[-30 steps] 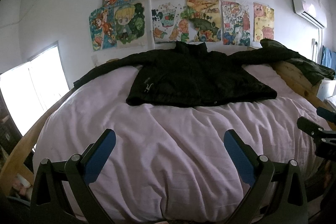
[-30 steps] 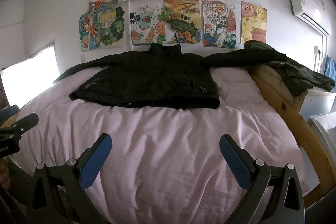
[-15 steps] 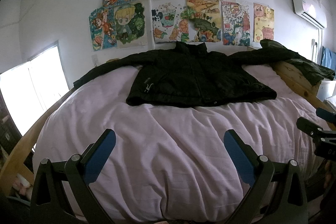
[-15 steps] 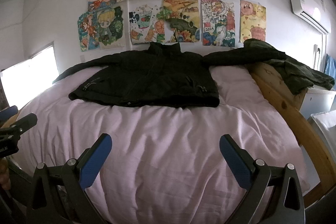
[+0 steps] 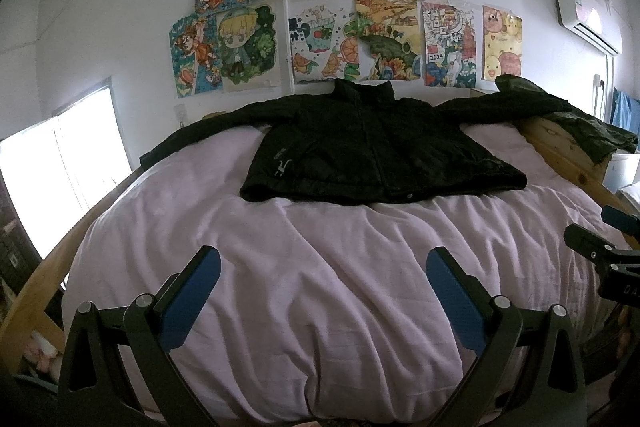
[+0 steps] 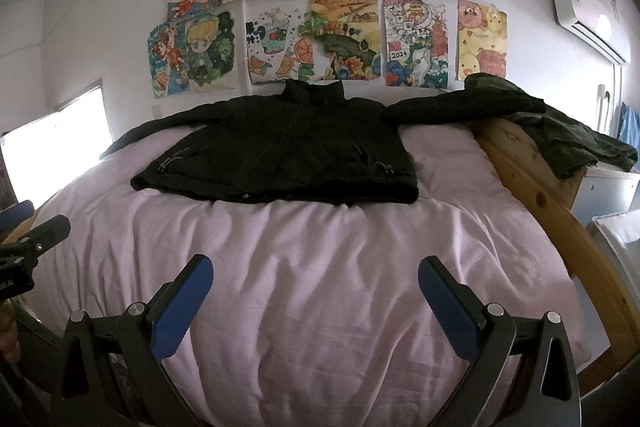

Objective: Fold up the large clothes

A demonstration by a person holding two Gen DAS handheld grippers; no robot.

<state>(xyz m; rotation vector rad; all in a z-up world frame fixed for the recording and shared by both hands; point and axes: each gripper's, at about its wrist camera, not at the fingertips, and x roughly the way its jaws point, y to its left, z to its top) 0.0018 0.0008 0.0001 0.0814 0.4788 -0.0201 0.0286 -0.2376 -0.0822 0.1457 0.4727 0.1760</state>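
A black jacket (image 5: 376, 155) lies flat, front up, on the far half of a bed with a pale pink cover (image 5: 320, 267). Its collar points at the wall and both sleeves are spread sideways. It also shows in the right wrist view (image 6: 288, 155). My left gripper (image 5: 323, 263) is open and empty over the near end of the bed, well short of the jacket's hem. My right gripper (image 6: 316, 269) is open and empty too, at the same near end. Each gripper shows at the edge of the other's view.
A wooden bed rail (image 6: 552, 203) runs along the right side, with a dark green garment (image 6: 568, 143) draped over its far end. Drawings (image 5: 344, 11) cover the wall behind the bed. A bright window (image 5: 52, 171) is on the left, an air conditioner (image 5: 588, 15) high right.
Both grippers have drifted slightly forward towards the jacket, still open. The jacket has not moved.
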